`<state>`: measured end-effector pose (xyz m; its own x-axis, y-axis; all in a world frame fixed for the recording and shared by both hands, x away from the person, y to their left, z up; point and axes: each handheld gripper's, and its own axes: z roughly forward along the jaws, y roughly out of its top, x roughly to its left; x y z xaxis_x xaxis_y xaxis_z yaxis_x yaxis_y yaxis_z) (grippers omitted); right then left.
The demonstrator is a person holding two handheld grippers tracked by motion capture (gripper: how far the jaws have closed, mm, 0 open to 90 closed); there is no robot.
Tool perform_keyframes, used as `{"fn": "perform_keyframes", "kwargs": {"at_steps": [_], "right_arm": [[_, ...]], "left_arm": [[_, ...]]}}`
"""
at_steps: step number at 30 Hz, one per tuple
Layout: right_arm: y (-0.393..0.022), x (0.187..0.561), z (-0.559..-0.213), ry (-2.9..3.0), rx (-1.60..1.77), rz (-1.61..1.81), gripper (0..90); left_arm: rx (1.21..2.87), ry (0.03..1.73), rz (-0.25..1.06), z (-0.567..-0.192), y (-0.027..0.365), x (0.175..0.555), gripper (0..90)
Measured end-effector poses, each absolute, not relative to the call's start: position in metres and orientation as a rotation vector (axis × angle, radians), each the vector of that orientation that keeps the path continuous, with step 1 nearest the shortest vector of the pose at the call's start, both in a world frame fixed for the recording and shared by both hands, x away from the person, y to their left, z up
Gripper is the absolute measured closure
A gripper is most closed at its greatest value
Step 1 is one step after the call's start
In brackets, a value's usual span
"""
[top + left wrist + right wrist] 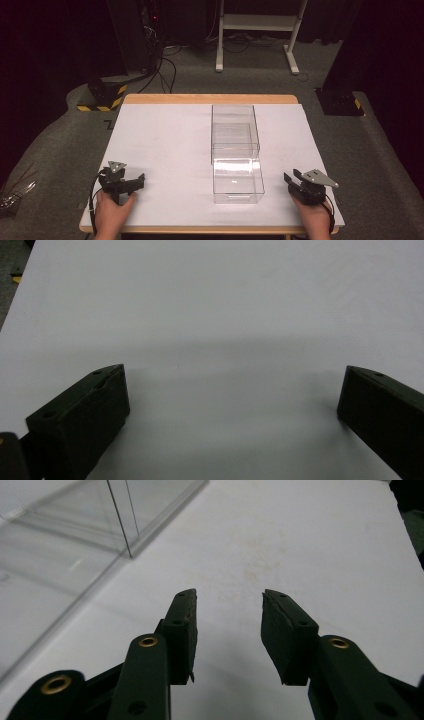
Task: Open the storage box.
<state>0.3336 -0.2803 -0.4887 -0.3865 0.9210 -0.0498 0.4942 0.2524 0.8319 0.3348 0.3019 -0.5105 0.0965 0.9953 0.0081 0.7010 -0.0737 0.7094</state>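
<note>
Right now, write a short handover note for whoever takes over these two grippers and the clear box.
Left gripper: open, jaws wide apart, holding nothing, resting at the near left of the white table.
Right gripper: open, holding nothing, at the near right, pointing toward the box.
Clear plastic drawer box: mid-table, between the grippers; its drawer is pulled out toward the person and looks empty.
Done: nothing gripped; drawer already stands open.
Left: probably approach the drawer and handle it; neither gripper touches it yet.

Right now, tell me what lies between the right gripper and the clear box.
Nothing: bare white table separates right gripper from clear box, per the high view.
</note>
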Motion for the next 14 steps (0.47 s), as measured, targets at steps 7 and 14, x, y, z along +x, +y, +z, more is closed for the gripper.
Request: {"fn": "perform_keyframes", "kwargs": {"at_steps": [7, 14], "right_arm": [[-0.279, 0.341, -0.499, 2.050, 1.329, 0.949, 47.2], [-0.278, 0.346, -0.502, 2.105, 1.364, 0.905, 42.6]], "left_arm": [[1.834, 1.659, 0.699, -0.511, 0.302, 0.335, 0.4], [1.836, 1.657, 0.703, -0.511, 0.302, 0.335, 0.4]]}}
